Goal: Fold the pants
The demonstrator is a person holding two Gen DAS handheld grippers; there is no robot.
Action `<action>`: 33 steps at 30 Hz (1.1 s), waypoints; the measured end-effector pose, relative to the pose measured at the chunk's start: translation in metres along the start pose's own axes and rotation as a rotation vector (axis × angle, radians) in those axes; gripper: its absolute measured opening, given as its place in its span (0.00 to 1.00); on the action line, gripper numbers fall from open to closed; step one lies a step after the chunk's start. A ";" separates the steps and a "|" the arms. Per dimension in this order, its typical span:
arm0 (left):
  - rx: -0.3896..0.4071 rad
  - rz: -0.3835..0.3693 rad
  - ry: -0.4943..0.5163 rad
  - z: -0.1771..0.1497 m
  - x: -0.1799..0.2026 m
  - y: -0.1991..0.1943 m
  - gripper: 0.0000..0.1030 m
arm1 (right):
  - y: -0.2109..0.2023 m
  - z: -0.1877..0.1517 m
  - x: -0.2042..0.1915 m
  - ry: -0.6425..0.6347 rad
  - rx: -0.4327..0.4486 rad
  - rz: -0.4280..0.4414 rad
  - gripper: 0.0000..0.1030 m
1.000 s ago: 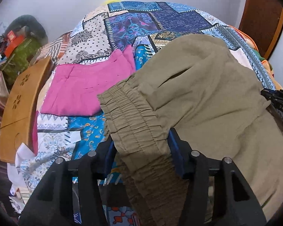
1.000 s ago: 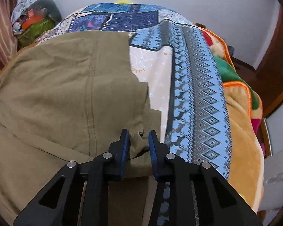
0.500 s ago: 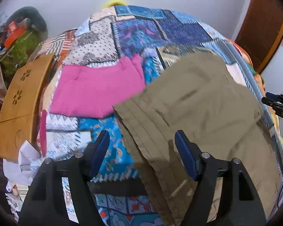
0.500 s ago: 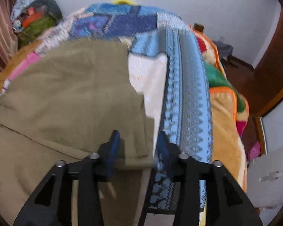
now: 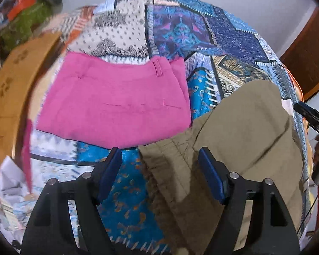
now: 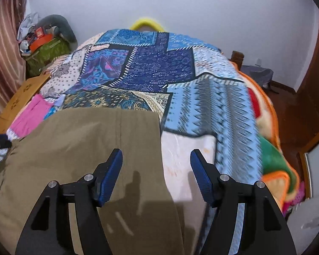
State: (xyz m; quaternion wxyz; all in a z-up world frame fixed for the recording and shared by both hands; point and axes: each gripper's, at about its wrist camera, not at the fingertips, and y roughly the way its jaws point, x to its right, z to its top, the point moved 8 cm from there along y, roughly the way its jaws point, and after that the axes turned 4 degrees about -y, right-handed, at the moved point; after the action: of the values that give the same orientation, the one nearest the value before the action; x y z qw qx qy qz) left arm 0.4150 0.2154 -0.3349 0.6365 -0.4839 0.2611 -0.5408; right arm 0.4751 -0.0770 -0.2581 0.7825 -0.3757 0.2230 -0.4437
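Observation:
Olive pants lie folded on the patchwork bedspread, their gathered elastic waistband toward me. My left gripper hovers over that waistband with its jaws wide open; the blue pads touch nothing. In the right wrist view the olive pants fill the lower left. Their straight right edge runs under my right gripper, whose jaws are opening and clear of the cloth. The right gripper also shows at the left wrist view's right edge.
Folded pink pants lie just left of the olive ones. A wooden board flanks the bed's left side, with a cluttered pile in the far corner. An orange-edged blanket hangs off the right side, near a brown door.
Both grippers have let go of the olive pants and opened. The left one drew back and leftward off the waistband. The right one pulled back and up from the pants' edge.

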 end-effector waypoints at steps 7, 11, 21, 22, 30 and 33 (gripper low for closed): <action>-0.022 -0.046 0.004 -0.001 0.002 0.025 0.72 | 0.051 0.022 -0.006 -0.008 0.005 0.005 0.59; 0.000 -0.061 0.045 -0.002 0.008 0.027 0.59 | 0.068 0.021 -0.008 0.026 -0.002 0.022 0.33; 0.158 0.084 0.151 0.011 0.017 -0.007 0.49 | 0.046 0.030 -0.010 -0.034 0.077 -0.091 0.06; 0.169 0.088 0.154 0.014 0.018 -0.012 0.48 | 0.040 0.032 -0.009 -0.031 0.093 -0.096 0.05; 0.370 0.083 0.183 0.046 0.039 -0.097 0.48 | -0.044 0.067 0.002 0.010 0.259 -0.133 0.05; 0.425 0.077 0.199 0.052 0.050 -0.128 0.48 | -0.081 0.075 0.007 0.043 0.310 -0.120 0.05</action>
State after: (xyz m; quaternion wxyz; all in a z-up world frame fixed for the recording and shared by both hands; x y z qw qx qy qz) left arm 0.4175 0.1923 -0.1899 0.7153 -0.2729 0.2210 -0.6041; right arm 0.4874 -0.0800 -0.1479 0.7982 -0.2536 0.1455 -0.5267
